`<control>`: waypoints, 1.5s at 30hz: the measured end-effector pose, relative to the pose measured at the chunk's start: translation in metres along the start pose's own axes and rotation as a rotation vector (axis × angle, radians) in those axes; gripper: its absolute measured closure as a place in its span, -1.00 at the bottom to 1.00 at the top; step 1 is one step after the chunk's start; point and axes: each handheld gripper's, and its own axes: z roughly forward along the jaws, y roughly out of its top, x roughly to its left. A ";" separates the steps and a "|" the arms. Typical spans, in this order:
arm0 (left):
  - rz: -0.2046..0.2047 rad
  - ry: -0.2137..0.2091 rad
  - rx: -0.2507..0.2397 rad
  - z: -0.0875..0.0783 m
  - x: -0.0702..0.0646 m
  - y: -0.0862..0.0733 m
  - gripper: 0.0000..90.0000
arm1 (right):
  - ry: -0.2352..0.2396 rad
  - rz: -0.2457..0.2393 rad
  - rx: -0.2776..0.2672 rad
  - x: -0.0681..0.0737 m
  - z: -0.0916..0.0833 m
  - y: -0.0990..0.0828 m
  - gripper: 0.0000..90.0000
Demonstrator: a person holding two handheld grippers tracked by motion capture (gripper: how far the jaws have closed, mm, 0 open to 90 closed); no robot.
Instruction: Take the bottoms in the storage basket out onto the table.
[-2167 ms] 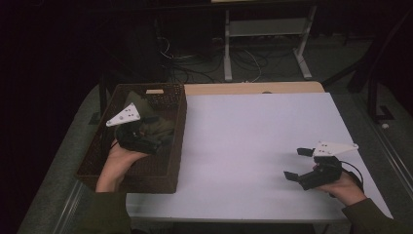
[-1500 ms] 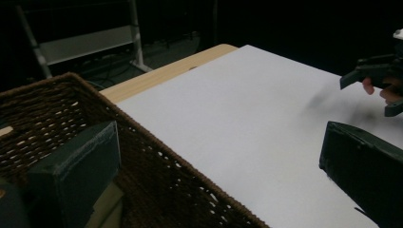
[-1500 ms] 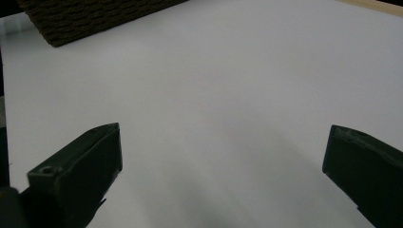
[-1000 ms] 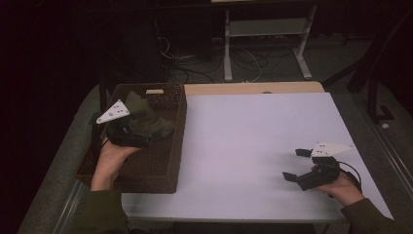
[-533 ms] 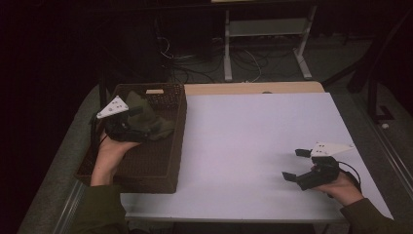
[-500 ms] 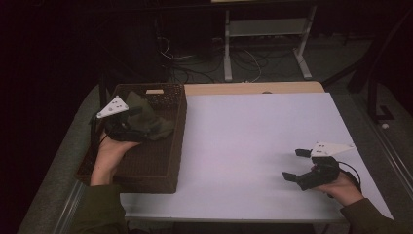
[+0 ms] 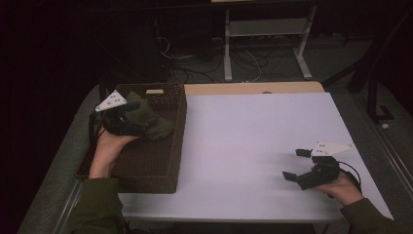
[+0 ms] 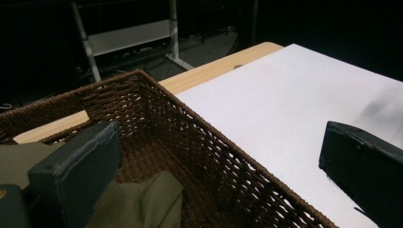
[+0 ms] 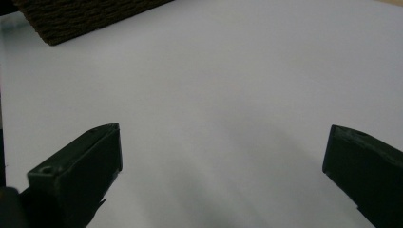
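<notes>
An olive-green cloth (image 7: 151,122) lies bunched in the far half of a dark brown wicker basket (image 7: 146,165) at the table's left. My left gripper (image 7: 132,123) hovers over the cloth's left part, held by a hand inside the basket. In the left gripper view the left gripper (image 8: 218,175) is open, with its jaws wide apart, the cloth (image 8: 138,204) below the left jaw and the basket wall (image 8: 228,175) between them. My right gripper (image 7: 298,165) rests low over the white table top (image 7: 253,136) near the front right. The right gripper (image 9: 223,171) is open with nothing between its jaws.
The basket's near corner (image 9: 71,23) is at the top left of the right gripper view. A wooden strip (image 7: 253,88) runs along the table's far edge. Beyond it stand a white metal frame (image 7: 265,34) and cables on the floor.
The left gripper has moved a little toward the basket's back left, above the cloth. The right gripper has stayed in place.
</notes>
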 end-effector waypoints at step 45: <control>-0.027 0.178 0.070 0.028 0.066 0.019 -1.00 | 0.007 0.016 0.011 -0.001 0.001 -0.004 -1.00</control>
